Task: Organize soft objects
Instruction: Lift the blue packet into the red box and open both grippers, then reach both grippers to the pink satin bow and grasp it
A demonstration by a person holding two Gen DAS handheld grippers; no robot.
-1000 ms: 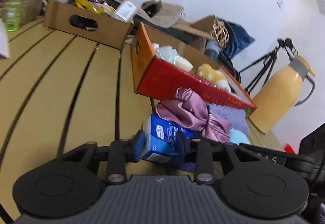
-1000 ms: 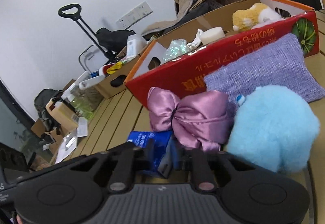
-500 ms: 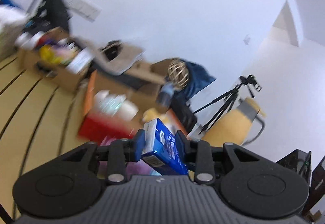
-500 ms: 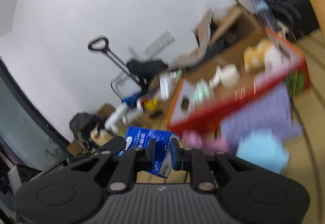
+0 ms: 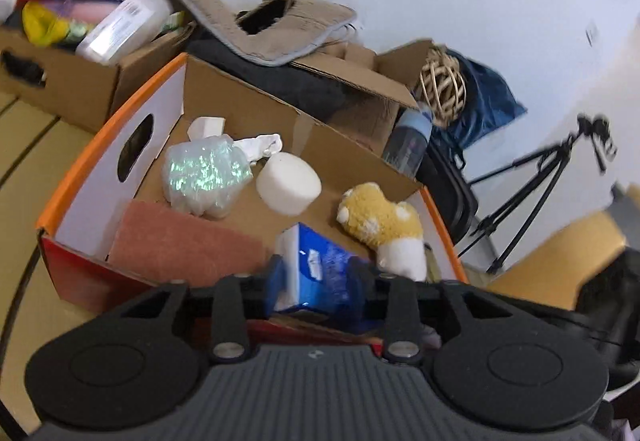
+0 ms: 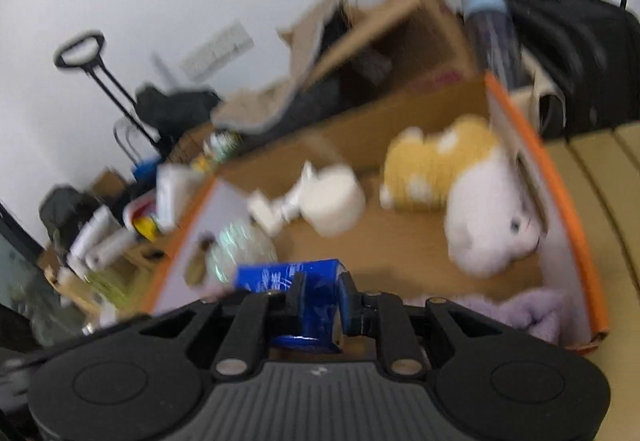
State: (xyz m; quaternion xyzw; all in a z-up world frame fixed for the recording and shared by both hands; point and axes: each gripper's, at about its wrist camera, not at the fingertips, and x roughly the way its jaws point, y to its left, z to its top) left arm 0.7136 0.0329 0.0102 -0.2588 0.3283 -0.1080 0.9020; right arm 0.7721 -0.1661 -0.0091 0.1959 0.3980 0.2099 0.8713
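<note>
Nearest in each wrist view, a blue tissue pack sits between the fingers of both grippers at once. Left gripper: jaws opening, the pack between its blue pads, contact looks loose on the right side. Right gripper: jaws opening too, fingers close against the pack's end. The pack hangs over the near wall of an orange-rimmed cardboard box — above the box, not resting on its floor. Inside, close to the near wall, a reddish-brown cloth on the left; a lavender cloth in the right corner. Farther in, a yellow-and-white plush, a white cylindrical sponge, a glittery wrapped bundle. Beyond the box, a second carton of bottles at left, an open brown carton, a wicker ball — then a tripod against the white wall.
</note>
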